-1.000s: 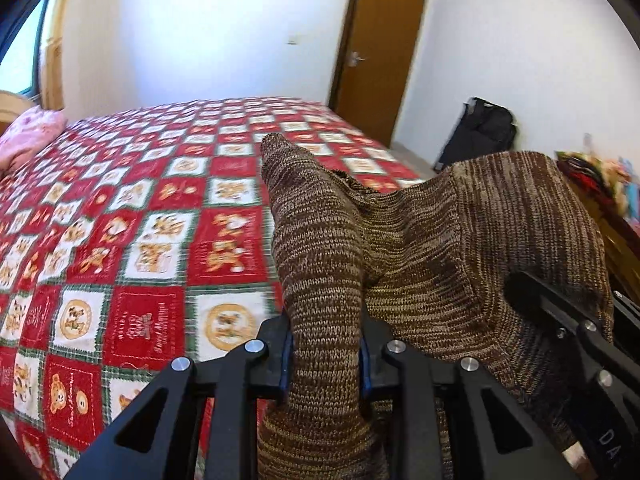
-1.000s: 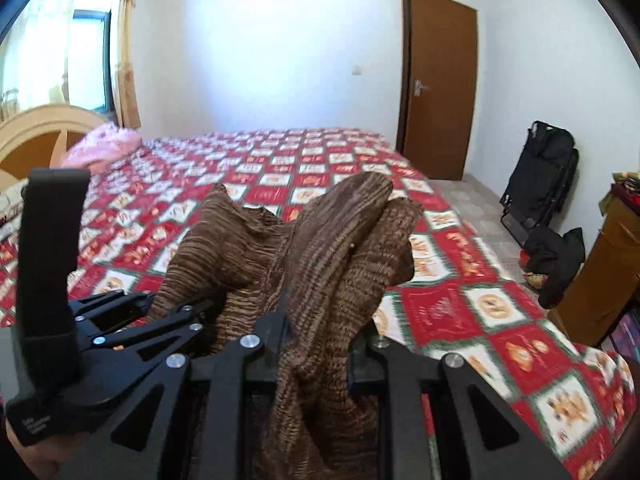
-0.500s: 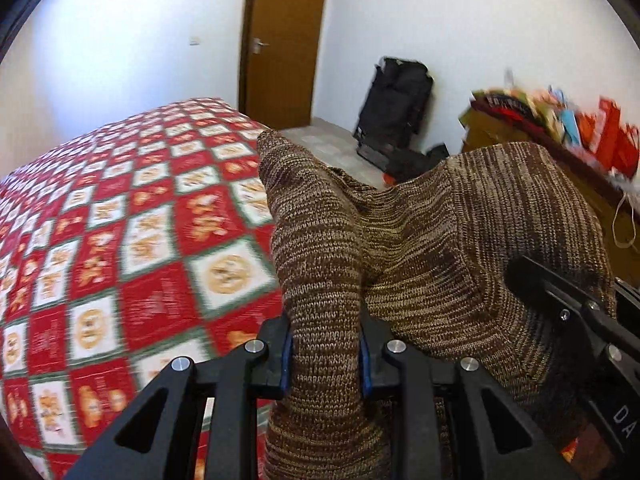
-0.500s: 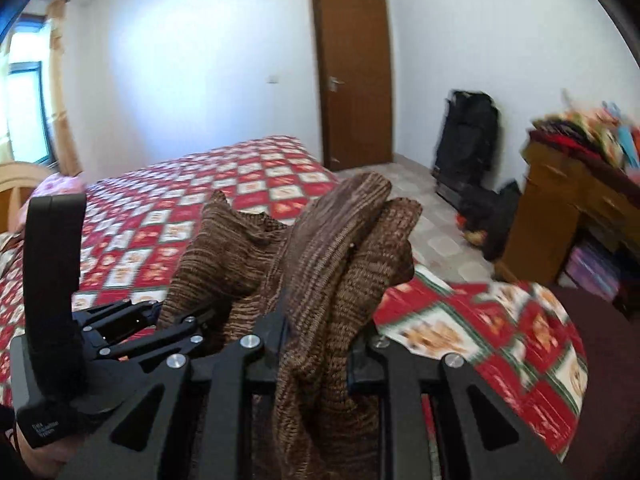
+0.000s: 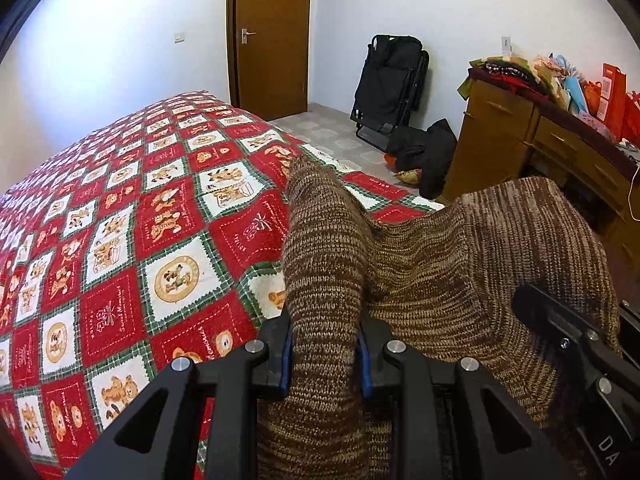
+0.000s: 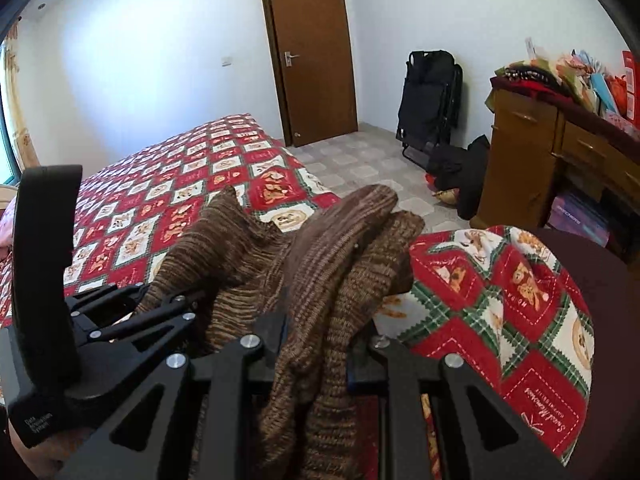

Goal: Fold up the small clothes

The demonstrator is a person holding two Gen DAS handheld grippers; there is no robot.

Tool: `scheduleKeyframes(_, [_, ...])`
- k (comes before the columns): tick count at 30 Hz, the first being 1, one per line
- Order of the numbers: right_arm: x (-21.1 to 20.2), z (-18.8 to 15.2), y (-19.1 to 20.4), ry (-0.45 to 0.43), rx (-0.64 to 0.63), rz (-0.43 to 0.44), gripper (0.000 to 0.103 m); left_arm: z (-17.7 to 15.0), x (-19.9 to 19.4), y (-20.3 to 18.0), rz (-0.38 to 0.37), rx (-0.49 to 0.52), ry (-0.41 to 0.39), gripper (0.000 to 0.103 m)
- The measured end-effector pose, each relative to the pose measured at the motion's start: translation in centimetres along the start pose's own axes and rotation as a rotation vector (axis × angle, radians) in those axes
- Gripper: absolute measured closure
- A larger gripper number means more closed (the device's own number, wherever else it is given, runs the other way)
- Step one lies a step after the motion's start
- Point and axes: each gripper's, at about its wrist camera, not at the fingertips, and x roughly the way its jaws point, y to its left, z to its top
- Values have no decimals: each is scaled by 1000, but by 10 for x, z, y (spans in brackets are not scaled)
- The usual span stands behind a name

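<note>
The brown knit sweater (image 5: 420,264) is held up over the bed (image 5: 120,220), bunched between both tools. Left tool (image 5: 322,354) is clenched on one fold, right tool (image 6: 316,344) on another, same grip as a second ago. Both have swung right since then, so the dresser (image 5: 520,140) and door (image 6: 312,52) show now.

White walls (image 6: 160,60), brown door (image 6: 312,56), perhaps tiled floor (image 6: 360,160).
</note>
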Motion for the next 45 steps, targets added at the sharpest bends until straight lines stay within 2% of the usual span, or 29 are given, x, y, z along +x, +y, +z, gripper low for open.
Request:
scheduleKeyframes(8, [1,-2,-6,-5,-3,4,81,0,9,-4,21,1,4,77])
scheduleKeyframes(11, [12,-4,-11,21,1,-1,81,-1,16,0,20,-21,24,76])
scheduleKeyframes(14, [22,-8,-20,64,29,19,81,-4,25,10,-5,-74,51,65])
scheduleKeyframes(16, [24,-8,-25,69,45,43,81,-2,29,27,-46,-150,82,53])
scheduleKeyframes(17, [24,-8,-26,72,50,48,80,-2,31,32,-56,-173,95,42])
scheduleKeyframes(18, [24,-8,-27,74,51,50,80,-2,32,41,-68,-205,117,36])
scheduleKeyframes(20, [23,-7,-28,75,54,53,78,-1,29,57,-108,-254,140,35])
scheduleKeyframes(22, [16,-9,-32,65,73,56,73,-2,16,71,-112,-271,144,35])
scheduleKeyframes(24, [1,-10,-33,28,76,15,68,-5,1,74,-74,-255,121,35])
scheduleKeyframes(26, [-26,-13,-25,-48,29,-76,67,-10,-17,75,-10,-222,81,35])
scheduleKeyframes(27, [-37,-14,-20,-80,8,-110,63,-14,-29,71,31,-192,58,35])
scheduleKeyframes(31, [-74,-26,9,-141,-97,-116,63,-36,-51,56,95,-77,9,35])
scheduleKeyframes(35, [-73,-48,37,-53,-139,-29,68,-61,-54,34,146,34,-4,35])
scheduleKeyframes(39, [-63,-74,48,18,-181,-65,68,-77,-50,32,153,60,41,35])
scheduleKeyframes(43, [-65,-85,48,49,-204,-116,68,-84,-69,32,157,61,25,35])
scheduleKeyframes(45, [-73,-88,49,63,-174,-128,68,-86,-83,33,166,60,-5,35])
